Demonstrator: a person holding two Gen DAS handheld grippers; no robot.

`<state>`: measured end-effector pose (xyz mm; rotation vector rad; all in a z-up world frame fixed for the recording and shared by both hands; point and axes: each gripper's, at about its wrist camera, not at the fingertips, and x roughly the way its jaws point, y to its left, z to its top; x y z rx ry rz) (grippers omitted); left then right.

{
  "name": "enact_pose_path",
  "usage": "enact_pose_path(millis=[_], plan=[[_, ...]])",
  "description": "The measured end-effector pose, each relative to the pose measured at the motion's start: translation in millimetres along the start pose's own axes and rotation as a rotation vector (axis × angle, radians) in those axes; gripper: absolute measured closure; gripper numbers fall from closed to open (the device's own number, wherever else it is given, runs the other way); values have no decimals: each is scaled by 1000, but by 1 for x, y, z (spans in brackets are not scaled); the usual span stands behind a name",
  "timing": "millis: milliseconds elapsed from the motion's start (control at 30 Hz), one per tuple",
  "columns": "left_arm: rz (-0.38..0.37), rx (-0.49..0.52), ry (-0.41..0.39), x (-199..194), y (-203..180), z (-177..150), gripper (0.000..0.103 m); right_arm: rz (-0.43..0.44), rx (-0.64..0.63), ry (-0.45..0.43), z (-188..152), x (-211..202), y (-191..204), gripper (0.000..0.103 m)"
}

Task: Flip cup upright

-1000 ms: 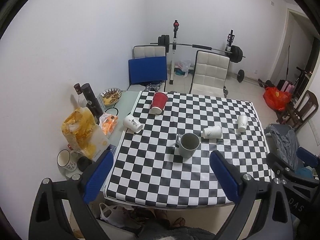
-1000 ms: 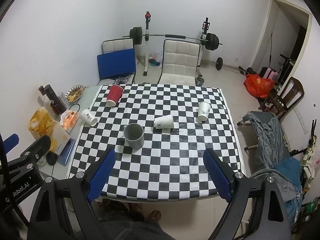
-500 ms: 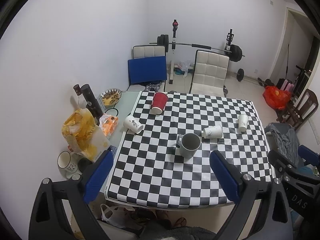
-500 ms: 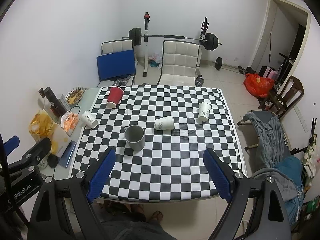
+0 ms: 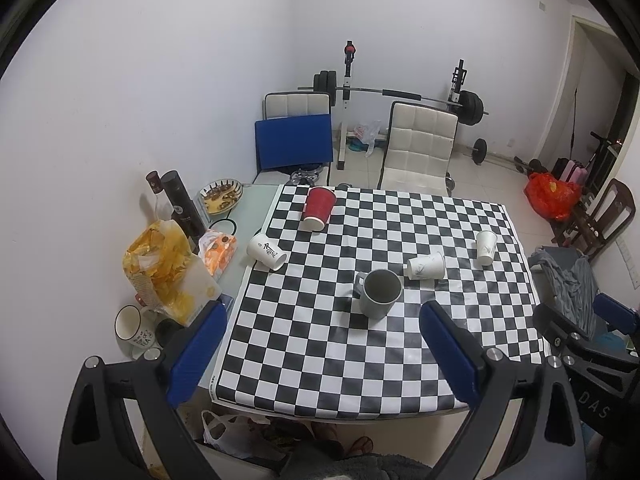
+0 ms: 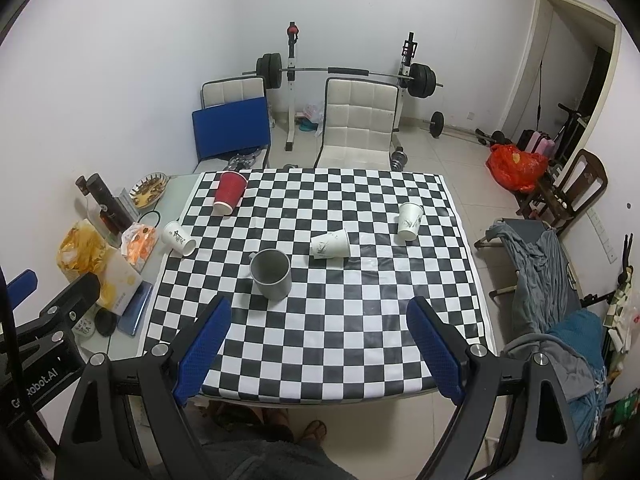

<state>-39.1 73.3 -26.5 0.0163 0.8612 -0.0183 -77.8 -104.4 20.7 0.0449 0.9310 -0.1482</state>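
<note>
both grippers (image 5: 324, 344) (image 6: 316, 344) hang wide open and empty over the table's near edge; approach the tipped white cup (image 6: 329, 244) mid-table beside the mug (image 6: 272, 274), gripping its sidewall lightly.

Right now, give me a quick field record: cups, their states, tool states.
surface: checkered tablecloth
grey mug: upright, handle to its left
red cup: on its side, far left
white paper cup, centre: on its side, just right of the mug
white paper cup, left edge: on its side
white paper cup, right: tilted, stance unclear
left tool: open, empty
right tool: open, empty
</note>
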Motion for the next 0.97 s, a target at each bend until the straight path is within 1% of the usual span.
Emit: enact_pose_path(millis=[700, 967], plan=[[3, 2, -3, 0, 0, 1, 5, 0, -1, -2, 3, 1, 0, 12], [10, 8, -9, 0, 6, 7, 5, -2, 1, -2, 4, 1, 0, 12]])
